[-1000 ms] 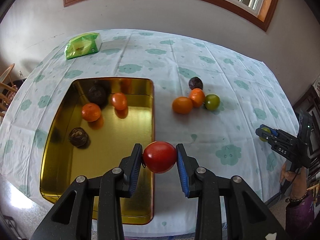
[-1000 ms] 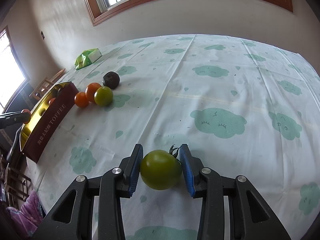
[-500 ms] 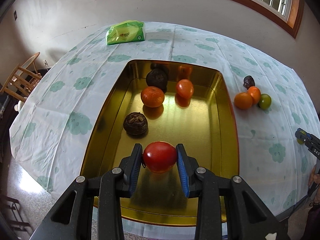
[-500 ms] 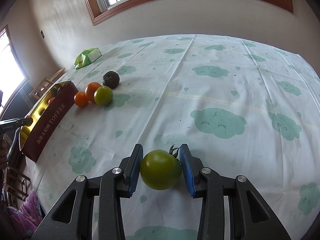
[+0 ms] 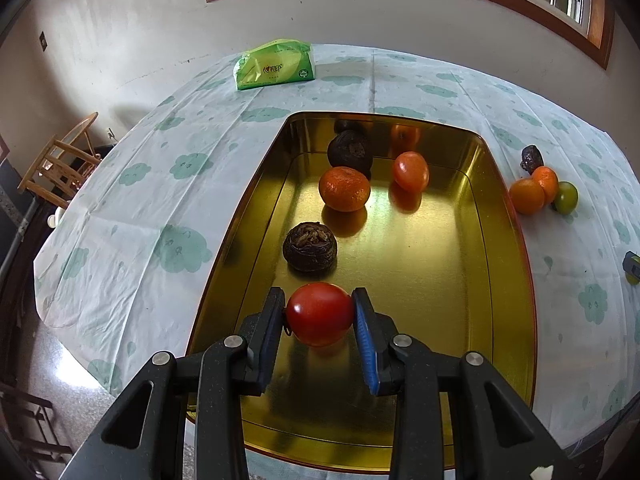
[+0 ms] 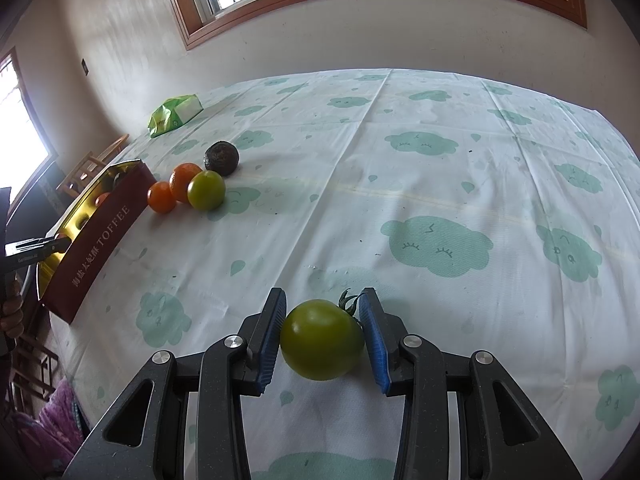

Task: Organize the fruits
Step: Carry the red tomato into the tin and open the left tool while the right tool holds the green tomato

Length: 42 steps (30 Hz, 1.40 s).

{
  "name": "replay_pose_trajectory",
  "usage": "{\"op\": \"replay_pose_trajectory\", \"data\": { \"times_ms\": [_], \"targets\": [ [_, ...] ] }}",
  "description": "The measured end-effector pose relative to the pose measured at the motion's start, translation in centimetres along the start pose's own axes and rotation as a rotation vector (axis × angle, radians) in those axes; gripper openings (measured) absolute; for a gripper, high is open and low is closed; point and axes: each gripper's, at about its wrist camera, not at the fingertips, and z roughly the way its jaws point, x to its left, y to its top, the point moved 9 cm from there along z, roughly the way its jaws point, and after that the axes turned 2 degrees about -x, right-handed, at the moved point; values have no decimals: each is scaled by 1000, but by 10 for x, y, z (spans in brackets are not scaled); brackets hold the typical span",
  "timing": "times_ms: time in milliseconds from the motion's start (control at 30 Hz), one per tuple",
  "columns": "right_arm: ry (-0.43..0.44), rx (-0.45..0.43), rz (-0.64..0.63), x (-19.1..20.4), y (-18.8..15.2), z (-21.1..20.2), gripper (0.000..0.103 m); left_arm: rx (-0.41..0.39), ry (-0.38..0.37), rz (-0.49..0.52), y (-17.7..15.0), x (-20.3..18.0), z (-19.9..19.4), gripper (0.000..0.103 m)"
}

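From the left wrist view, we pinch a red tomato (image 5: 320, 314) in our left gripper (image 5: 320, 320), its fingers (image 5: 267, 330) pressed on either side of the fruit, and we hold it over the near end of the gold tin (image 5: 502, 280). It is not yet set down, as far as we can judge. Four fruits already lie in the tin: a mandarin (image 5: 344, 189), an orange-red tomato (image 5: 411, 171), and two dark fruits (image 5: 310, 246), one near us and one at the far end. On the table (image 5: 180, 184) to the right of the tin, four more wait in a touching cluster (image 5: 538, 190): two orange, one green, one dark.

From the right wrist view, our right gripper (image 6: 322, 338) pinches a green tomato (image 6: 321, 338) between its blue pads, low over the cloth, well apart from the tin. Whether it touches the cloth we cannot tell. The same cluster sits just beside the tin's red side.

We judge the job near half done: four in, two in hand, four left on the table.
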Motion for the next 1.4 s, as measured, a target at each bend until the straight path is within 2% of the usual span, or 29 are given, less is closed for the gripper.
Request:
{"op": "replay_pose_trajectory", "data": {
  "times_ms": [1033,1333,1400],
  "targets": [
    [26,-9,-1,-1,0,-4,40,-13,51,26,0,6,14,33],
    [32,-11,-2,0,0,-6,40,-56,84,59,6,4,5,34],
    [34,-12,-2,1,0,-6,40,-60,90,58,6,4,3,39]
  ]
}}
